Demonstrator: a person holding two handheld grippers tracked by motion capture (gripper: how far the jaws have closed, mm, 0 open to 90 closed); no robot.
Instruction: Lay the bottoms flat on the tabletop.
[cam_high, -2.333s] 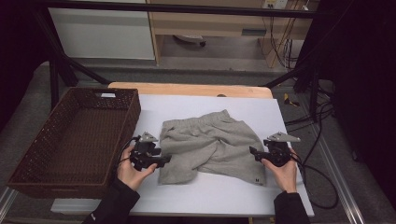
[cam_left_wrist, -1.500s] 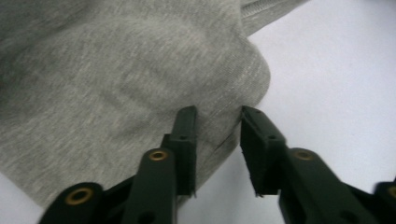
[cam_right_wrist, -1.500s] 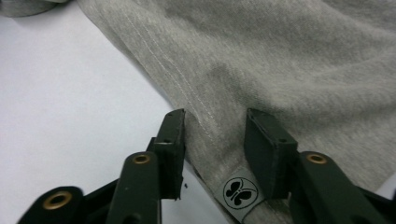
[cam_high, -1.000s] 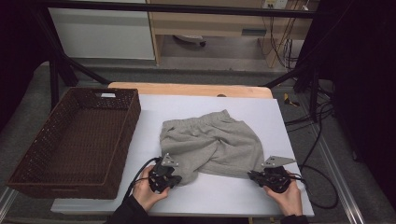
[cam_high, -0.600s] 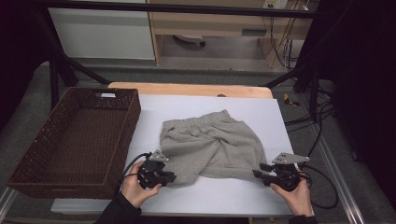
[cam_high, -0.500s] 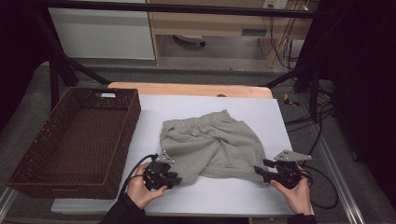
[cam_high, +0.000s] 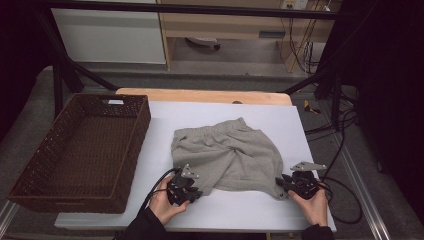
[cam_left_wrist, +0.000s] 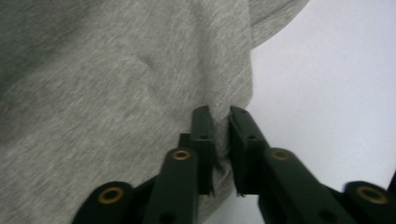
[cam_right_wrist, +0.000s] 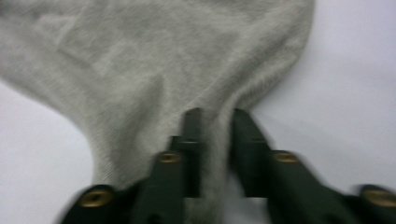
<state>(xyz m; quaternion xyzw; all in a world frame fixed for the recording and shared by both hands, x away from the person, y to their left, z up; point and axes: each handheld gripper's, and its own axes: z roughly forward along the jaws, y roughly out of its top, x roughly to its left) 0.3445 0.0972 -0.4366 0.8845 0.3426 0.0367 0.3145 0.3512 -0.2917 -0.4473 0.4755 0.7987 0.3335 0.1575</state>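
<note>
We see grey shorts lying crumpled on the white table, right of the brown wicker basket at the table's left edge. The left gripper sits at the near left corner of the shorts, and its jaws have just been closing; in the left gripper view they pinch a fold of the hemmed edge between them. The right gripper sits at the near right corner, its jaws likewise just closing; in the right gripper view a bunched strip of grey cloth is clamped between the black jaws. Both hands rest low on the table's near edge, with cables trailing from each gripper.
</note>
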